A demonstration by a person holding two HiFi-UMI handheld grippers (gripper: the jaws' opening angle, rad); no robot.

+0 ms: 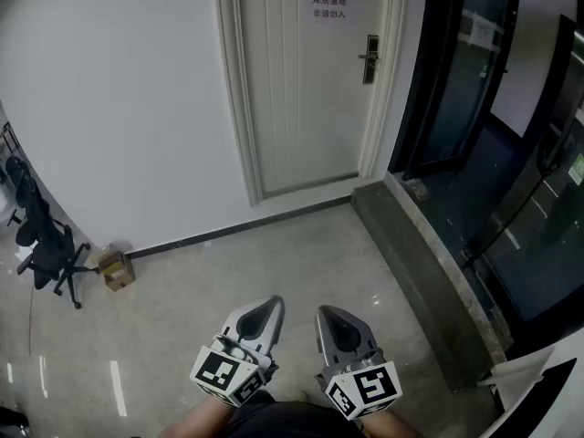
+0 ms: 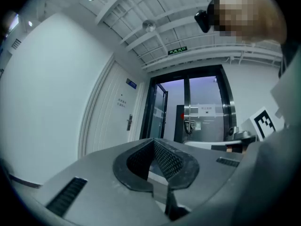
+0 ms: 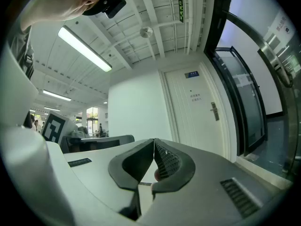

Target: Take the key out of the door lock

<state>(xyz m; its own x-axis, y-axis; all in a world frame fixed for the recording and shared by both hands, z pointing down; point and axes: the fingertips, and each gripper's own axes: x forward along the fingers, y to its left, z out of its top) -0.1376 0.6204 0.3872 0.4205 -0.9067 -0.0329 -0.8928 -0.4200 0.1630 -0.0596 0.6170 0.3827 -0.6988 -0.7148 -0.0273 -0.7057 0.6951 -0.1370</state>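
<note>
A white door stands far ahead in the head view, with a dark lock plate and handle on its right side and a paper notice above. The key is too small to make out. Both grippers hang low near my body, far from the door. My left gripper is shut, tips touching, holding nothing. My right gripper is shut and empty too. In the left gripper view the door lock shows beyond the closed left gripper. In the right gripper view the lock shows past the closed right gripper.
A raised grey stone threshold runs along the right under black-framed glass doors. A black office chair and a small cardboard box stand by the left wall. Tiled floor lies between me and the door.
</note>
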